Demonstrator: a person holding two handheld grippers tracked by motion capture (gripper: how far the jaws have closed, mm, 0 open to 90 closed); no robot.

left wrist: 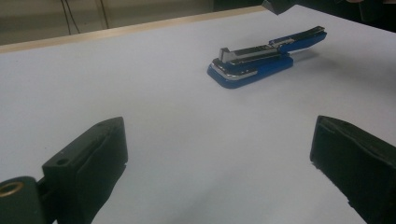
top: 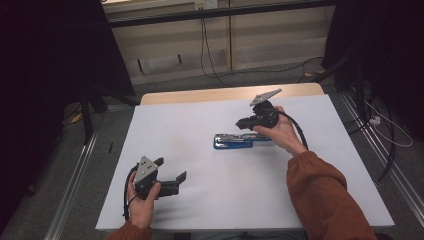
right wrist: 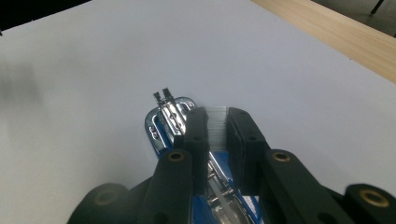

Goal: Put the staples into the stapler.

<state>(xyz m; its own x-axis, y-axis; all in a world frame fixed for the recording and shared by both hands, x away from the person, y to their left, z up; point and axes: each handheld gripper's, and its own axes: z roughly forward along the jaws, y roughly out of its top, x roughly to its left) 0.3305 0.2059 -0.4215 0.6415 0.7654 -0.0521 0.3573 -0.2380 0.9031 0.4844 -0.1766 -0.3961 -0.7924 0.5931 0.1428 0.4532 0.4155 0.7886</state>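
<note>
Stapler [top: 239, 140] open at table centre, staple strip [right wrist: 217, 128] pinched in my right gripper [right wrist: 215, 126], loading not yet done.

I hold the strip just above the open magazine; by my reading it is yet to be seated and the blue top is yet to be closed. My left gripper [top: 172, 175] sits at 7 o'clock, jaws wide and holding nothing, well apart from the stapler. The white table [top: 200, 200] is bare otherwise, with a wooden edge at 12 o'clock; beyond it are grey floor, a pale wall and trailing cables [top: 210, 60].
</note>
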